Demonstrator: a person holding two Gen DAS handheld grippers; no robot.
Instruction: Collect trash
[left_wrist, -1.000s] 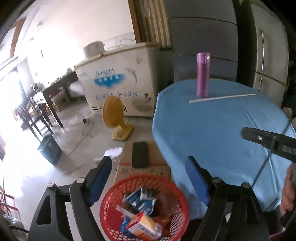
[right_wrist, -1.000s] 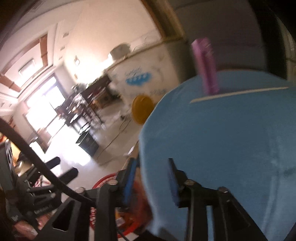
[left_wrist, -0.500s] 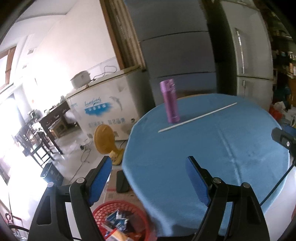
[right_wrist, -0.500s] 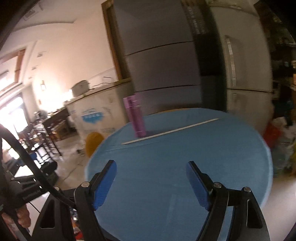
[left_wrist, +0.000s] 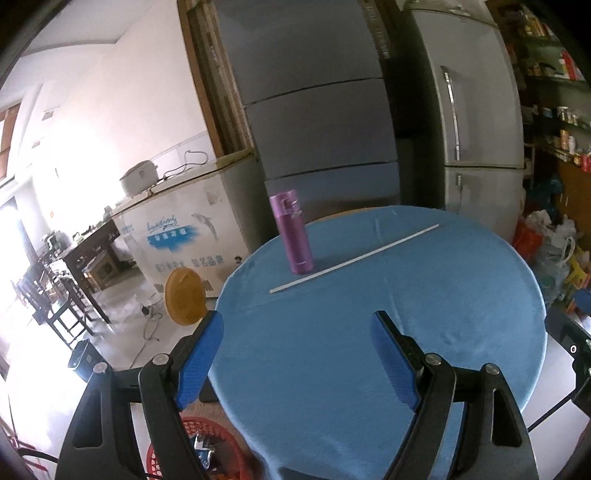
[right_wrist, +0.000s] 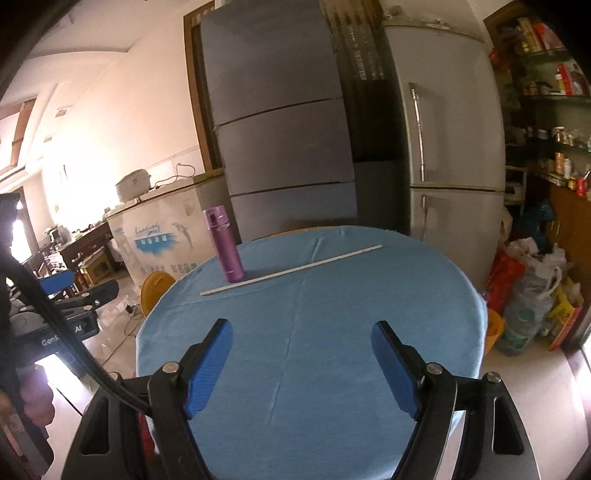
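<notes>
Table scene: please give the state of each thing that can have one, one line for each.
Left gripper: jaws open, nothing between them.
Right gripper: jaws open, nothing between them.
Purple bottle: upright on the table, lid closed.
White stick: lying flat beside the bottle.
Red basket: on the floor, trash inside.
Blue tablecloth: spread over the table.

Ahead of your jaws, a plain blue cloth (right_wrist: 332, 332) covers the bench, carrying a shiny purple flask (right_wrist: 225, 245) and a white stick (right_wrist: 291, 271); your red basket (left_wrist: 225, 448) sits below.

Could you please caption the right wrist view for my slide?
Open right tool above blue table bearing purple bottle and white stick.
</notes>
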